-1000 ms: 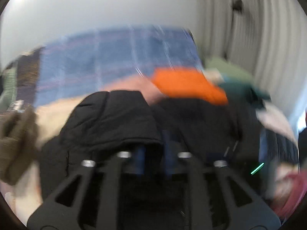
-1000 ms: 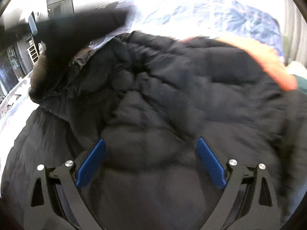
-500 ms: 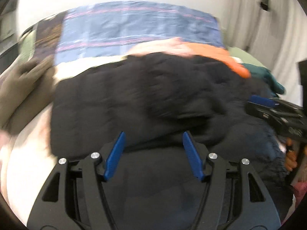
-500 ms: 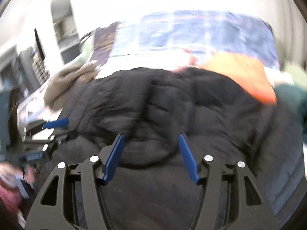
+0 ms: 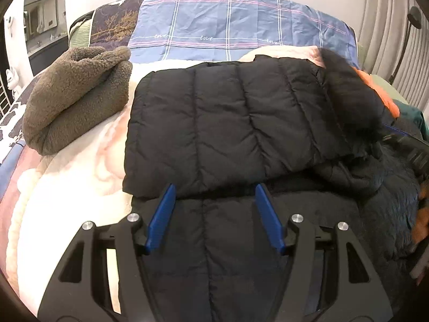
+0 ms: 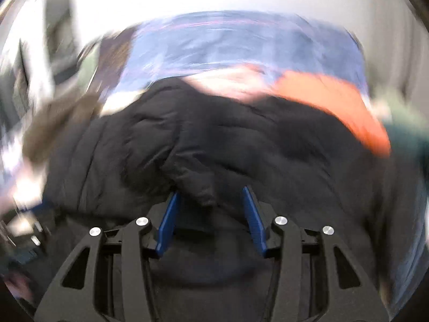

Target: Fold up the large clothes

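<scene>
A black quilted puffer jacket (image 5: 241, 123) lies on the bed, with one part folded flat over the layer below. My left gripper (image 5: 214, 190) is open just above the lower layer, its tips at the folded edge and nothing pinched between its blue pads. The right wrist view is blurred. There my right gripper (image 6: 211, 191) has its jaws closing around a bunched ridge of the jacket (image 6: 198, 182). The ridge touches the left pad, and a gap remains at the right pad. The right gripper's dark body (image 5: 410, 147) shows at the right edge of the left wrist view.
A brown fleece garment (image 5: 75, 99) lies to the left of the jacket on a white and pink blanket (image 5: 80, 166). Behind is a blue plaid bedcover (image 5: 228, 26). An orange garment (image 5: 383, 96) and a dark green one (image 5: 413, 115) lie at the right, near a pale curtain (image 5: 388, 26).
My left gripper opened and came down; the jacket part in front of it now lies folded flat. The right gripper's jaws narrowed from wide open around a ridge of jacket fabric.
</scene>
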`<state>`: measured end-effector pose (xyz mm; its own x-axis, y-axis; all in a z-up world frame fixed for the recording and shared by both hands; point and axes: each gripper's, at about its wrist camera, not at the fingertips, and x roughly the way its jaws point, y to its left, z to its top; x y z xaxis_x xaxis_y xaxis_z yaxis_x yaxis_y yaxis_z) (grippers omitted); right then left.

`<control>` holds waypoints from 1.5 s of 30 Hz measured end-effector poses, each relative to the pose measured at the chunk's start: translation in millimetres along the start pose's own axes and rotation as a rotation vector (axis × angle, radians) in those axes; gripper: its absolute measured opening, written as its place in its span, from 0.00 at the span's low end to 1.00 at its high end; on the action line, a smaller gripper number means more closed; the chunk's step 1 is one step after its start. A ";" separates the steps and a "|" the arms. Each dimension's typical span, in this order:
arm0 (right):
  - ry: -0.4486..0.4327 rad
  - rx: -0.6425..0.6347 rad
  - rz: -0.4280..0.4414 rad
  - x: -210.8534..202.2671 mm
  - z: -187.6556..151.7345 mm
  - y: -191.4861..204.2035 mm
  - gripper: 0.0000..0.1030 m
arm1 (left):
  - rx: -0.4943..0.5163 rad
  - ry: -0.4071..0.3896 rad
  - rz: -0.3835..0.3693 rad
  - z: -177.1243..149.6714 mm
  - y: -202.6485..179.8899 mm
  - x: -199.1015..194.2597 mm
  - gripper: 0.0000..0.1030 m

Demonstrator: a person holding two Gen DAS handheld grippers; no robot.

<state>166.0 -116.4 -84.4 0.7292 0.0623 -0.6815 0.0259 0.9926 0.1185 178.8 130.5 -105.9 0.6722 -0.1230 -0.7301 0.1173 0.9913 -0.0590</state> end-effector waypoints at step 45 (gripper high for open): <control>0.155 0.075 0.075 34.6 6.1 -78.7 0.23 | 0.022 -0.001 -0.065 47.2 -14.5 21.1 0.38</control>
<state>193.4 -193.0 -112.9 0.6170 0.1574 -0.7711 0.0305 0.9743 0.2233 225.8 111.4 -88.4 0.6633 -0.1875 -0.7244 0.1770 0.9799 -0.0916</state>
